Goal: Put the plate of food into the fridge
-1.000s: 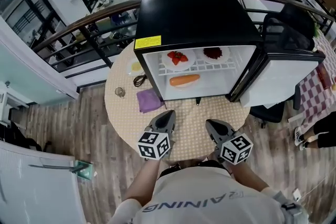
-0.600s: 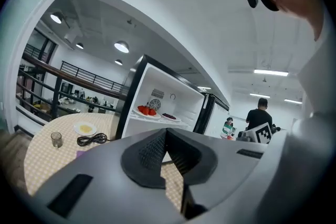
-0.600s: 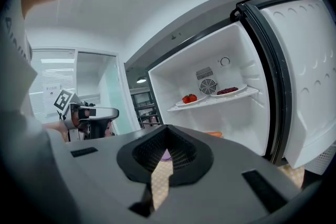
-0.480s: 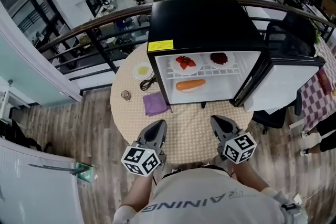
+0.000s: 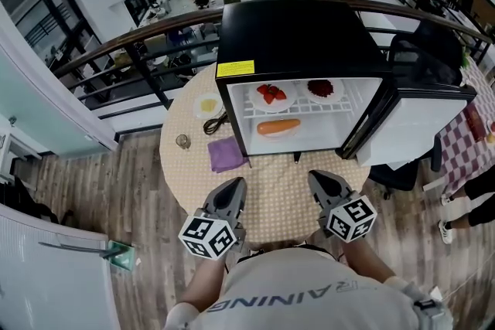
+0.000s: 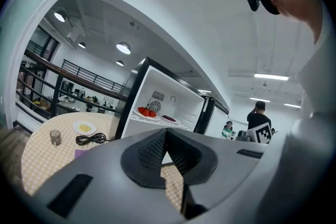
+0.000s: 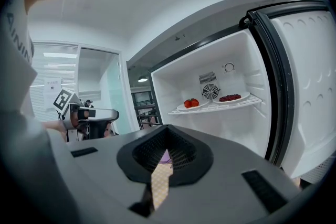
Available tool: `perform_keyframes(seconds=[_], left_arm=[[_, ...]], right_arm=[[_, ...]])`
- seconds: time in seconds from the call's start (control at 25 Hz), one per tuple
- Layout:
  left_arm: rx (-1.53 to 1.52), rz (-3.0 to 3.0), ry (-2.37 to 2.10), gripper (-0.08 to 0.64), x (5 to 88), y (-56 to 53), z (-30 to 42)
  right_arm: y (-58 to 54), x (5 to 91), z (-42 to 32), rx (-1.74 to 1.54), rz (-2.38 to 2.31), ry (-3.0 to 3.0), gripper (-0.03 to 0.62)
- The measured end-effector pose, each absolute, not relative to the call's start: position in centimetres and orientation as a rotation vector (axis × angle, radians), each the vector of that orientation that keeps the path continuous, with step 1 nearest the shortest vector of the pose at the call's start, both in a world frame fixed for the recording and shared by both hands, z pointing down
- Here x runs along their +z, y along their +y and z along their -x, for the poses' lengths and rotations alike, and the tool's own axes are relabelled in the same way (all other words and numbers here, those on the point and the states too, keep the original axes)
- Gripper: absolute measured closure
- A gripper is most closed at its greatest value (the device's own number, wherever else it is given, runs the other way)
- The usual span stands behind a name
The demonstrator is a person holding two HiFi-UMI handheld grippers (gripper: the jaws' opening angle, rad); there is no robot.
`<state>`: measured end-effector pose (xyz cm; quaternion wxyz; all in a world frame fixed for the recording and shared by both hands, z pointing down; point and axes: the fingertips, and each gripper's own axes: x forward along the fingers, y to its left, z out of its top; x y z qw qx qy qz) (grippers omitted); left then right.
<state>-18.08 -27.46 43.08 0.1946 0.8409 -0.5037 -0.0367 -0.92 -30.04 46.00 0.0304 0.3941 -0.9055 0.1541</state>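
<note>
A black mini fridge (image 5: 298,35) stands open on the round table (image 5: 278,193). Its upper shelf holds a plate of strawberries (image 5: 271,95) (image 7: 190,104) and a plate of dark red food (image 5: 321,89) (image 7: 231,97). Below lies an orange, carrot-like food on a plate (image 5: 278,127). A small plate of yellow food (image 5: 207,103) (image 6: 84,127) sits on the table left of the fridge. My left gripper (image 5: 232,193) (image 6: 166,131) and right gripper (image 5: 321,185) (image 7: 167,127) hover shut and empty over the table's near edge, apart from everything.
The fridge door (image 5: 410,127) swings out to the right. A black cable (image 5: 215,122), a glass (image 5: 182,141) and a purple cloth (image 5: 225,154) lie left of the fridge. A railing (image 5: 131,46) runs behind the table and a dark chair (image 5: 421,42) stands at the right.
My left gripper has drawn back toward my body and a little left. The right gripper has stayed almost still. The fridge's contents have not moved.
</note>
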Motion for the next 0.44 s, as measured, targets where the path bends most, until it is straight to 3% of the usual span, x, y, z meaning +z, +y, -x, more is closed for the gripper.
perform_keyframes(seconds=[0.44], left_arm=[[-0.088,-2.375,-1.392,0.551,43.4,-28.0,16.9]], right_arm=[[-30.1,45.9,0.0,0.459,-1.244,-2.787,0.572]])
